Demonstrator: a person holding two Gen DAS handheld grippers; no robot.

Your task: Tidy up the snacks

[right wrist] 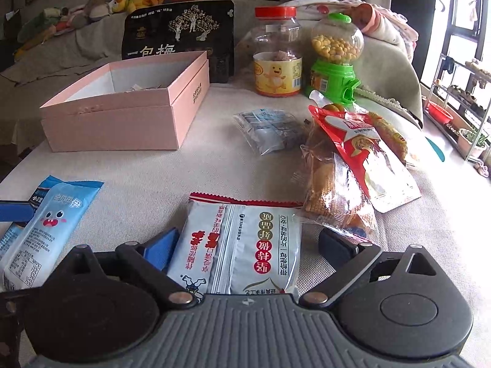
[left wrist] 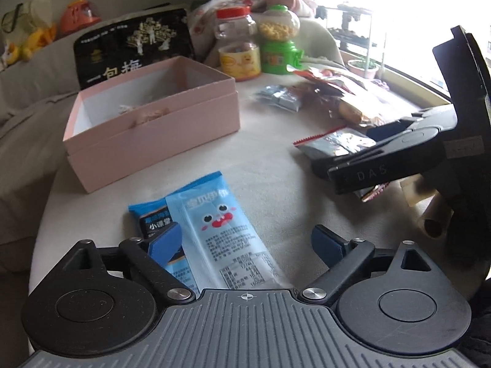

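A light blue snack packet point(left wrist: 224, 230) with a cartoon face lies on a darker blue packet point(left wrist: 150, 214), between the open fingers of my left gripper point(left wrist: 248, 242). It also shows in the right wrist view point(right wrist: 46, 227). My right gripper point(right wrist: 248, 245) is open around a white and silver packet point(right wrist: 242, 245) with a red top edge; the gripper body shows in the left wrist view point(left wrist: 383, 159). An open pink box point(left wrist: 150, 116) stands at the back left, also in the right wrist view point(right wrist: 122, 104), with some small items inside.
A black bag point(right wrist: 181, 33), a red-lidded jar point(right wrist: 276, 52) and a green candy dispenser point(right wrist: 334, 58) stand behind the box. A clear packet point(right wrist: 267, 128), a bread bag point(right wrist: 334, 196) and a red pouch point(right wrist: 365, 153) lie at the right. A sofa with toys is behind.
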